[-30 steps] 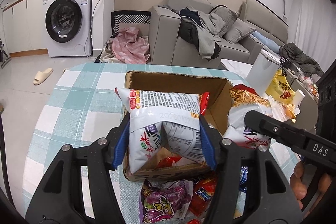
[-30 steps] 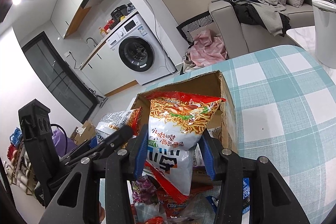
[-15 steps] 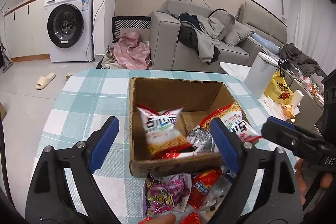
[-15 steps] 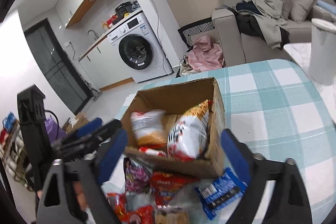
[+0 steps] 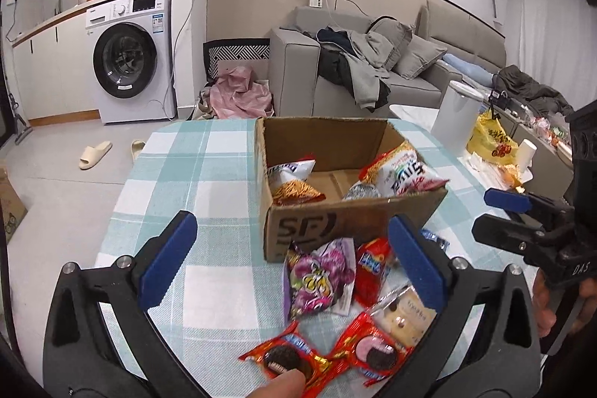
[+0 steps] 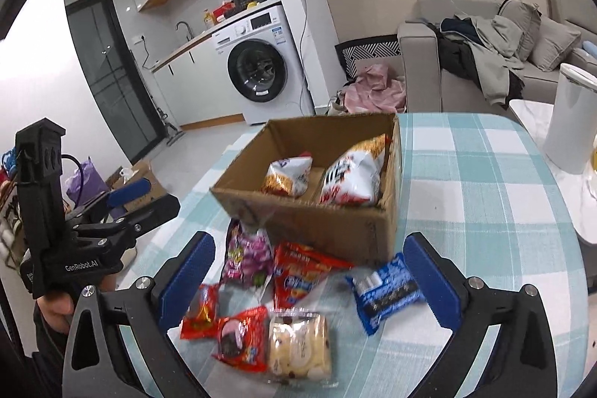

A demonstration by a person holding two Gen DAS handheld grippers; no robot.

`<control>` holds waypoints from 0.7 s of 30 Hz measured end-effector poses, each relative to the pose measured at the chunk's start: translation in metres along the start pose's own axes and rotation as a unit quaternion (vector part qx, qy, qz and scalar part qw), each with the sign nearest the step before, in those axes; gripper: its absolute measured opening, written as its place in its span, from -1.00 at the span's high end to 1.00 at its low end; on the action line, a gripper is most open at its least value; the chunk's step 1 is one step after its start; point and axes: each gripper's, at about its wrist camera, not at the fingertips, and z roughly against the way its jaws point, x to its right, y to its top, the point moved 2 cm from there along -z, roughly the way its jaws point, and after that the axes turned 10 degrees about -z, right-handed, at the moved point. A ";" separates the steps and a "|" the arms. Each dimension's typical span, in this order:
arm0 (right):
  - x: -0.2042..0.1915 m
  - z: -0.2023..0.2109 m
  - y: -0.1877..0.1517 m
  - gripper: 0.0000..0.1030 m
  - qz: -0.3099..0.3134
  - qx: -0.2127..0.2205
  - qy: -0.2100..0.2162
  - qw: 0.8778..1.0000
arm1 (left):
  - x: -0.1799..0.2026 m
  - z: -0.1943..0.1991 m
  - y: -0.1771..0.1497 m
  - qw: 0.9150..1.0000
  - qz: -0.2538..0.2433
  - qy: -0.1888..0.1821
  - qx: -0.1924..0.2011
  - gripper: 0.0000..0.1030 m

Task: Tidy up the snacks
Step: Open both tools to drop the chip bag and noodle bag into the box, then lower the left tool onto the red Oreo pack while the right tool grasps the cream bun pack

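The left gripper (image 5: 291, 267) and the right gripper (image 6: 315, 276) both hang over the checked table (image 5: 209, 174), jaws opening wide with nothing clamped between them. The cardboard box (image 5: 343, 222) holds two noodle-snack bags (image 5: 294, 181) (one against each side wall). Loose packets lie just before the box: a purple candy bag (image 5: 321, 282), red cookie packs (image 5: 373, 353) and a blue wrapper (image 6: 386, 290).
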 end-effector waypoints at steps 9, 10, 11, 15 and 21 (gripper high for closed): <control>0.003 0.007 -0.031 -0.99 0.005 -0.016 -0.009 1.000 | -0.006 0.015 -0.037 1.000 0.007 0.001 -0.015 -0.98; 0.004 0.008 -0.034 -0.99 0.005 -0.016 -0.012 1.000 | -0.006 0.015 -0.039 1.000 0.007 0.002 -0.016 -0.98; 0.005 0.009 -0.035 -0.99 0.006 -0.016 -0.015 1.000 | -0.005 0.012 -0.039 1.000 0.005 0.003 -0.020 -0.98; 0.007 0.013 -0.035 -0.99 0.013 -0.016 -0.020 1.000 | -0.004 0.011 -0.045 1.000 0.003 0.006 -0.027 -0.98; 0.013 0.010 -0.040 -0.99 0.007 -0.031 -0.031 0.999 | -0.003 0.007 -0.058 0.999 0.005 0.005 -0.045 -0.98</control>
